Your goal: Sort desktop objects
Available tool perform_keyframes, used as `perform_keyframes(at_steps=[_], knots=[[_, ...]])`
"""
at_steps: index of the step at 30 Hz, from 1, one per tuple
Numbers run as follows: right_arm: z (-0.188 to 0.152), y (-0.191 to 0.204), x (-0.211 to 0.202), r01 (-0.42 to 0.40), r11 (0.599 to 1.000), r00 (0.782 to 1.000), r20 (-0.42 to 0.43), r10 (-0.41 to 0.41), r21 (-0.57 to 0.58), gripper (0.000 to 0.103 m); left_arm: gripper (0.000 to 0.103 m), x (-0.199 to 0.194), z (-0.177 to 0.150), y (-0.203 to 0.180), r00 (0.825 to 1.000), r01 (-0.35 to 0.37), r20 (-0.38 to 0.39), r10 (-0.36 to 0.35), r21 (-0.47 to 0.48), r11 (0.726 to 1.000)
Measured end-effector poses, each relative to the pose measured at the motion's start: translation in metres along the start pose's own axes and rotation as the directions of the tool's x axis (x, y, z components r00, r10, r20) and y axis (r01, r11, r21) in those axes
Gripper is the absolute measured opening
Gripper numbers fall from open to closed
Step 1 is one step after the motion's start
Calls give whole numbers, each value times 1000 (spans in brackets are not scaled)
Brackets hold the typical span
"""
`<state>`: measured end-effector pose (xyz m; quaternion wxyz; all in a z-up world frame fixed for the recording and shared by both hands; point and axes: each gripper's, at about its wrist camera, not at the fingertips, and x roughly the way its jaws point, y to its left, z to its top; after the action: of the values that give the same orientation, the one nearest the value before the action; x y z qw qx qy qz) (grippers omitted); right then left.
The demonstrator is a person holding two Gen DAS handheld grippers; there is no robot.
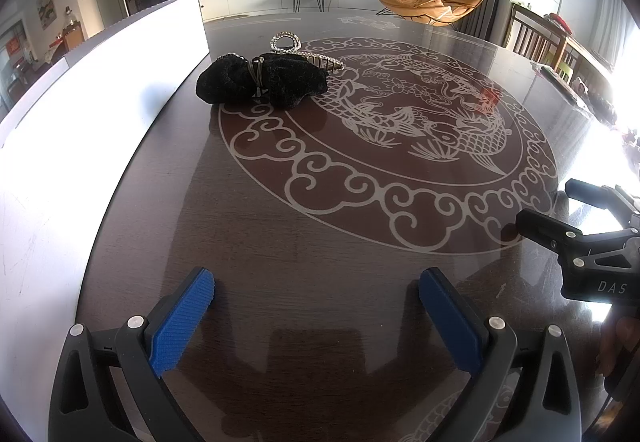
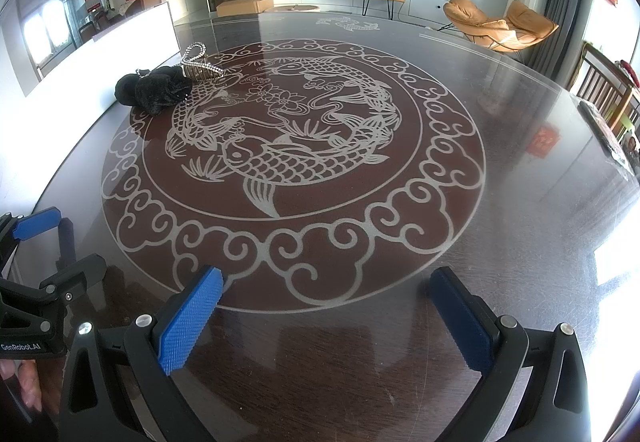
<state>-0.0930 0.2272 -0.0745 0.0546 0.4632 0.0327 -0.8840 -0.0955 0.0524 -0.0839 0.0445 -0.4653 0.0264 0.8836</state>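
Left gripper [image 1: 316, 306] fills the bottom of the left wrist view, blue pads spread wide and nothing between them, hanging low over the dark counter [image 1: 304, 282]. Up in the upper left of centre sits a black velvet scrunchie [image 1: 260, 80], with a rhinestone hair claw [image 1: 298, 50] touching it just behind. Running along the left edge is a white box [image 1: 100, 102], and the pile lies just beside its wall. At the right edge, the right gripper pokes in, released as well.

Over to the right wrist view: right gripper [image 2: 328, 306] at the bottom, jaws spread, empty. Scrunchie [image 2: 150, 90] and hair claw [image 2: 198, 64] show in the upper left, well apart from these fingers, the white box [image 2: 100, 62] beyond them. Left gripper's blue pad peeks in at the lower left.

My read: sorting hasn't visibly got going. Both accessories are on the counter, neither grasped. Whether anything is in the box, can't tell. Everything visible is left to do.
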Motion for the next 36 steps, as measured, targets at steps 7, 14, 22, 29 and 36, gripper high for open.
perform_keyframes(at_steps=[7, 14, 22, 29, 36], knots=[[-1, -1, 0, 1, 1000, 1000, 0, -1, -1, 103, 103, 0, 1, 1, 1000, 0, 0, 0, -1, 1000], [2, 2, -4, -11, 1000, 1000, 5, 11, 9, 103, 103, 11, 23, 10, 999, 22, -43, -24, -52, 998], [3, -2, -11, -10, 1000, 1000, 25, 10, 17, 103, 103, 37, 142, 58, 999, -18, 25, 30, -408, 913], [4, -2, -16, -8, 1000, 998, 57, 6, 29, 103, 87, 89, 150, 73, 994, -107, -77, 82, -427, 898], [5, -1, -17, -9, 999, 998, 63, 7, 35, 103, 51, 38, 94, 69, 996, 87, 12, -86, -176, 981]])
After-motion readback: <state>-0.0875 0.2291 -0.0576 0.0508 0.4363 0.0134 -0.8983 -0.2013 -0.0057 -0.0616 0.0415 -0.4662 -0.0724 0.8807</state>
